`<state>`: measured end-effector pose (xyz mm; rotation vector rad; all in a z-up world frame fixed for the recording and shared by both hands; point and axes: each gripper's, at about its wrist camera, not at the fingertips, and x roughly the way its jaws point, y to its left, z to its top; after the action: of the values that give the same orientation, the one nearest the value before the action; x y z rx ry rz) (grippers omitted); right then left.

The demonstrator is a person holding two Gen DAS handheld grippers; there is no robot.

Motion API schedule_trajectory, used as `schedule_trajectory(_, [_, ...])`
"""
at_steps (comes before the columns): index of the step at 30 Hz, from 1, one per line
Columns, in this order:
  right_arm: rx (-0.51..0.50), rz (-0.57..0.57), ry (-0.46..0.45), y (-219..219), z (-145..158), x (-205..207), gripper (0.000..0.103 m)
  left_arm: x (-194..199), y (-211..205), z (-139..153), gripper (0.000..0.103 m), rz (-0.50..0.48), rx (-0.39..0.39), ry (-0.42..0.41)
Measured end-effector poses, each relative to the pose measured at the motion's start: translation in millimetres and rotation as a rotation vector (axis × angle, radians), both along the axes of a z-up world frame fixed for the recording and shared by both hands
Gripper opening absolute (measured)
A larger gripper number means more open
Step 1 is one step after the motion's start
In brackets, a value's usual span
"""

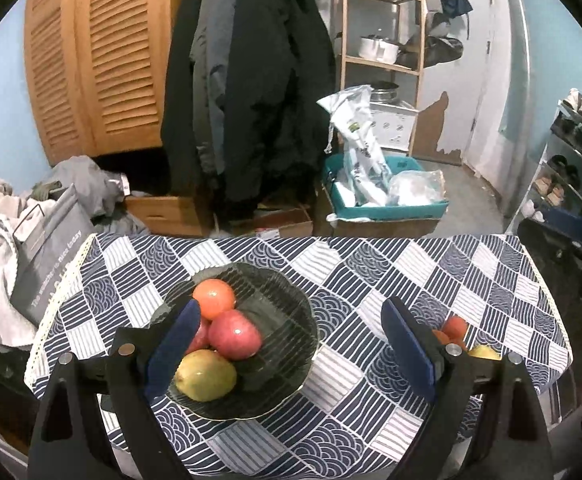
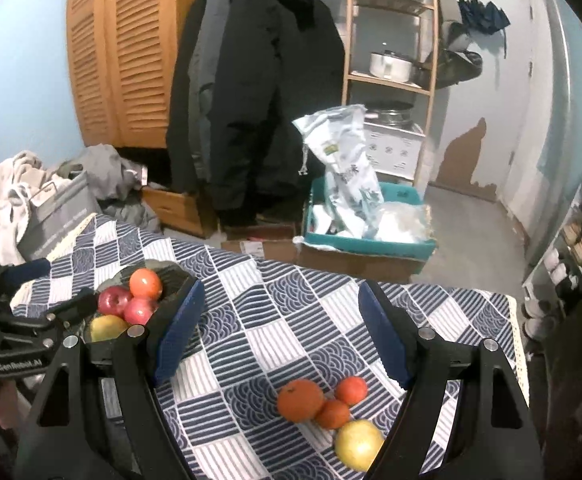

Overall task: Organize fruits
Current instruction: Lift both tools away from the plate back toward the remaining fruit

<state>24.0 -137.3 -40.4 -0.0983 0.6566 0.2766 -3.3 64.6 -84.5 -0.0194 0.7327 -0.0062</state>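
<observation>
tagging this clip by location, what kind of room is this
Probably a cluttered home entryway or storage room: dark coats hang by a louvred wooden wardrobe, a shoe rack lines one wall, and a small cloth-covered table holds fruit.

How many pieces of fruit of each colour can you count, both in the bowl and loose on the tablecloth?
Orange-coloured round fruits: 4, being one in the dark ribbed glass bowl at and three loose
Red apples: 2
Yellow-green fruits: 2
Total: 8
</observation>
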Motion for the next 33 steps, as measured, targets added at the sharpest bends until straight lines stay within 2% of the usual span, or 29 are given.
schedule_trajectory(13, [-0.008,-0.058,0.015,-45,-3,-17,0.08,1,-35,4,0.094,-0.061,0.01,0.008])
schedule_trajectory(22, [-0.013,-0.115,0.058,-79,-20,-21,0.08,4,-66,-7,0.094,-0.118,0.018,0.049])
schedule_trajectory(33, [0.003,-0.131,0.128,-99,-39,-18,0.08,12,-105,-36,0.094,-0.188,0.084,0.113])
